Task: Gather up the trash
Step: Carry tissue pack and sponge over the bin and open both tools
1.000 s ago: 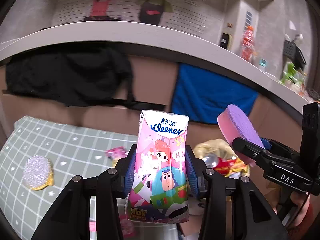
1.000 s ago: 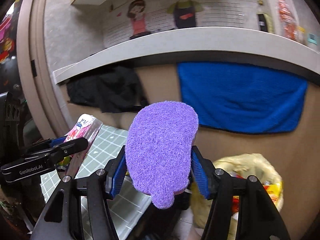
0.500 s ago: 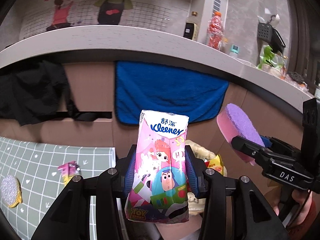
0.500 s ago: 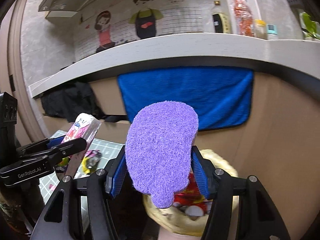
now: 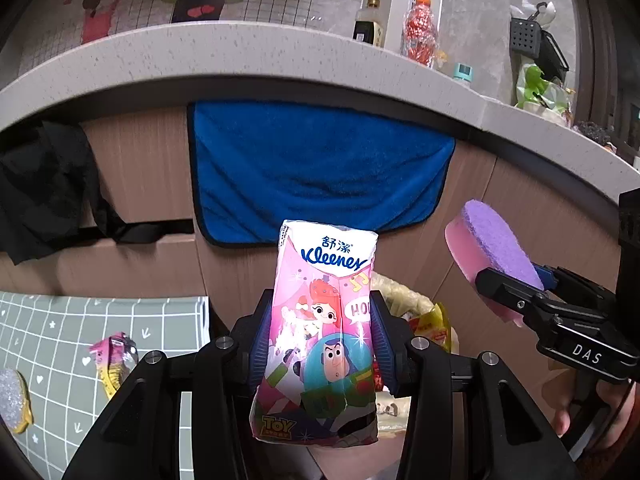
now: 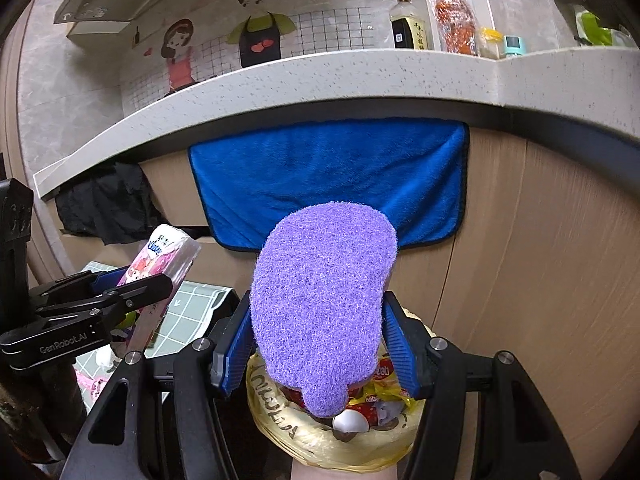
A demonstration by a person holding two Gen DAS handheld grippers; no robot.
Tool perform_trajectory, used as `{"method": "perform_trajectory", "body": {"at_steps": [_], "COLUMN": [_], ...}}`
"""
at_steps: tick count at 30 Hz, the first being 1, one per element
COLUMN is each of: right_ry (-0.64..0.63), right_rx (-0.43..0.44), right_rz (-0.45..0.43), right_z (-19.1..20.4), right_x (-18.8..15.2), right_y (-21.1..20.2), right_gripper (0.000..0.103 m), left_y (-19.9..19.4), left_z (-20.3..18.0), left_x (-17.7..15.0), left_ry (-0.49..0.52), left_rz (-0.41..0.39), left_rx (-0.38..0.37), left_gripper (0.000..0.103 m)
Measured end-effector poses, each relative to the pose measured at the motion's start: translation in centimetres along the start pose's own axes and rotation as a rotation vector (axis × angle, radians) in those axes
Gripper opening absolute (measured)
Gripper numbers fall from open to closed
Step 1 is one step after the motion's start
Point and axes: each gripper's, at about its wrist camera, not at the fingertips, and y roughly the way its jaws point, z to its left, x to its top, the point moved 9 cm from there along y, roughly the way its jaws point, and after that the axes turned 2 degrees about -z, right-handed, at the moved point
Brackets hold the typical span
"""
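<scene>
clearly the biggest risk is at the trash bin point(image 6: 332, 440), lined with a yellowish bag and already holding wrappers, which stands low and near, below both grippers. its mouth looks rather narrow for two items at once, so if both are released together one may hit the rim and fall outside.

next, the purple sponge point(image 6: 324, 312) is clenched between the blue pads of the right gripper point(image 6: 320, 344), directly above the bin opening. it is soft and light, so i judge it could stick to one pad or bounce off the trash that is heaped inside.

the kleenex tissue pack point(image 5: 324, 332) is grasped upright by the left gripper point(image 5: 320, 344), a bit to the left of the bin. if the jaws let go from there, it may land on the edge of the green grid mat point(image 5: 60, 344) instead.

smaller things, a pink wrapper point(image 5: 114, 356) and a scrubber point(image 5: 14, 400), lie on the mat at far left, not collected.
</scene>
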Motion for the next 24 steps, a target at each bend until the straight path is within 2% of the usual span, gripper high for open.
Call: {"method": "perform_trajectory", "body": {"at_steps": [24], "right_ry": [0.065], "right_rx": [-0.012], "right_rz": [0.06], "right_z": [-3.4], "right_x": [-2.0], "right_y": [2.9], "right_gripper": [0.057], "left_y": [5.6], "left_z": [-1.0], "left_x": [-1.9], "left_ry": [-0.041], "left_rz": [0.078], "left_rx": [-0.056], "left_gripper": [0.046]}}
